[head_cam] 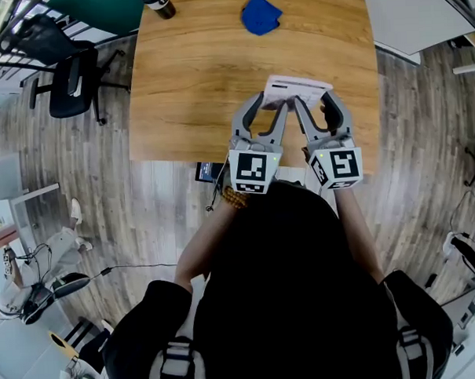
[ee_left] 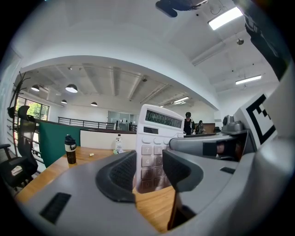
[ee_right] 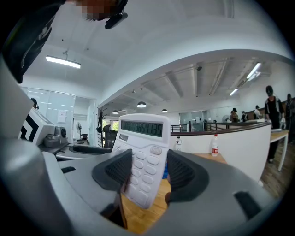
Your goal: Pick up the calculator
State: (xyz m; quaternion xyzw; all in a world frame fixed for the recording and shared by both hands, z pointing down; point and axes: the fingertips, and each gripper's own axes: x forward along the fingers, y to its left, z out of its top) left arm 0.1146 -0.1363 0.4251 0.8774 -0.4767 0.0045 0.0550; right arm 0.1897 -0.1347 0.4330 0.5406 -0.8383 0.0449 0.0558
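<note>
In the head view the calculator [head_cam: 297, 89] is over the near part of the table [head_cam: 193, 69], dead ahead of both claws, my left gripper [head_cam: 270, 105] at its left edge and my right gripper [head_cam: 316, 103] at its right; neither is nearer. In the left gripper view the calculator [ee_left: 159, 138] stands upright, long axis vertical, just past my left gripper [ee_left: 148, 168] – its jaws are closing, not yet pressing; in the right gripper view my right gripper [ee_right: 148, 173] looks clamped on the calculator [ee_right: 140, 152] – lower end between the pads.

Wood-plank floor [head_cam: 424, 137], blk office chair [head_cam: 68, 78] — ceiling strip lights [ee_left: 225, 17].
</note>
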